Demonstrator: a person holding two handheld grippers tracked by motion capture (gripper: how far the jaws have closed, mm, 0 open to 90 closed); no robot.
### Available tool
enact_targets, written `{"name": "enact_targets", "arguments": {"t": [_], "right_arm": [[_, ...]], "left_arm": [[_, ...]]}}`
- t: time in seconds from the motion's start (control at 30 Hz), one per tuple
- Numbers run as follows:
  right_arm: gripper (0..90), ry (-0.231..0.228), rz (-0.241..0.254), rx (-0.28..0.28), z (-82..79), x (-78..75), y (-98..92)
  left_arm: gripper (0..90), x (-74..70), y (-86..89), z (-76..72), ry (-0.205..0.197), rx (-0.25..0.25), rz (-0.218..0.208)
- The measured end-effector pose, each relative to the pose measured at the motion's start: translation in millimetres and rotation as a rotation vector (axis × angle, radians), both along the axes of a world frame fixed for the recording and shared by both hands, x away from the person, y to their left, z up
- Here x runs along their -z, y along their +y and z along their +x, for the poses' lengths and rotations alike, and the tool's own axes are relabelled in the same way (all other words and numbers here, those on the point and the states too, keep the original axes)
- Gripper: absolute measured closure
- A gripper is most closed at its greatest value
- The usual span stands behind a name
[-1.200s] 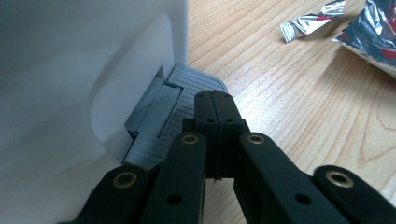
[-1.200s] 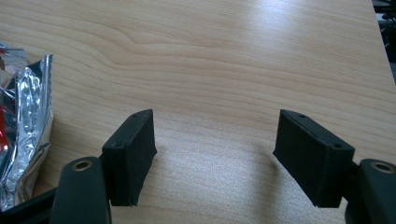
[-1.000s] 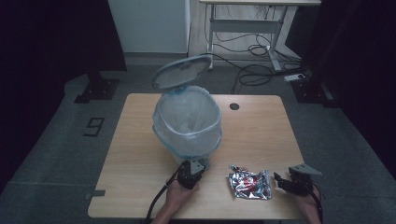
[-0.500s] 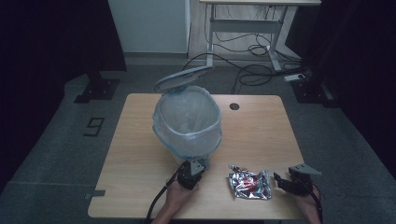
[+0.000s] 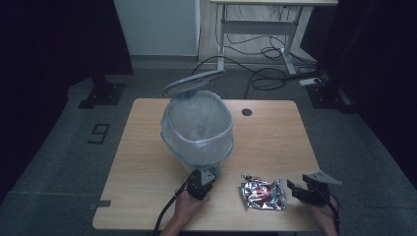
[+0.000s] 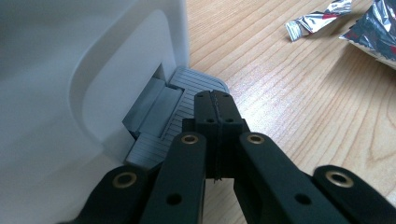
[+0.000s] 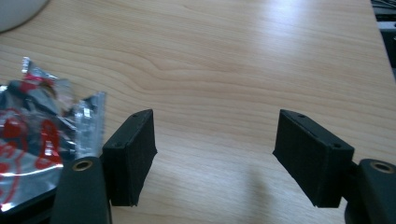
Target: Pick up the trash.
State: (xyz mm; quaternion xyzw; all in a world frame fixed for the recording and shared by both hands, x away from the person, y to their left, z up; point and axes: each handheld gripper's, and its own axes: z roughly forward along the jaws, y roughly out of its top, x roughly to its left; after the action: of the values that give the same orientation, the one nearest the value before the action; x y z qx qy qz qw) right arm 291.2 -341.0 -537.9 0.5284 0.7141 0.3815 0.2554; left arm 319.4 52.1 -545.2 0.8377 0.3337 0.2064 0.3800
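Observation:
A white pedal bin [image 5: 196, 128] with a clear liner stands mid-table, its grey lid [image 5: 193, 82] raised behind it. My left gripper [image 5: 201, 179] is at the bin's foot. In the left gripper view its jaws are shut, and the gripper's tip [image 6: 215, 95] rests on the ribbed grey pedal [image 6: 187, 84] beside the bin's white wall [image 6: 70, 70]. A crumpled silver and red foil wrapper [image 5: 263, 194] lies near the front edge. My right gripper [image 5: 302, 189] stands open just right of the wrapper [image 7: 37, 126], with bare wood between its pads [image 7: 215, 154].
The wooden table [image 5: 275, 137] has a cable hole [image 5: 247, 112] at the back right. A torn scrap of foil [image 6: 313, 21] lies beside the wrapper. Beyond the table are a desk frame and loose cables [image 5: 265, 49] on the floor.
The bin's lid lies flatter than it did a second ago. Both hands and the wrapper are where they were.

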Motion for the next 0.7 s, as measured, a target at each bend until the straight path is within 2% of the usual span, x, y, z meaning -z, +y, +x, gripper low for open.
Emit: {"name": "enact_targets", "arguments": {"t": [0.23, 0.47, 0.7], "right_arm": [[28.7, -0.017, 0.006, -0.036, -3.4, -6.5, 10.5], [28.8, -0.005, 0.014, -0.081, -4.1, -6.6, 19.9], [29.3, -0.021, 0.015, -0.094, -6.7, -11.3, 25.5]], "left_arm": [[90.0, 0.1, -0.4, -0.3, -0.004, 0.001, 0.004], [90.0, 0.0, -0.4, -0.3, -0.004, 0.001, 0.005], [90.0, 0.1, -0.5, -0.5, -0.005, 0.0, 0.006]]}}
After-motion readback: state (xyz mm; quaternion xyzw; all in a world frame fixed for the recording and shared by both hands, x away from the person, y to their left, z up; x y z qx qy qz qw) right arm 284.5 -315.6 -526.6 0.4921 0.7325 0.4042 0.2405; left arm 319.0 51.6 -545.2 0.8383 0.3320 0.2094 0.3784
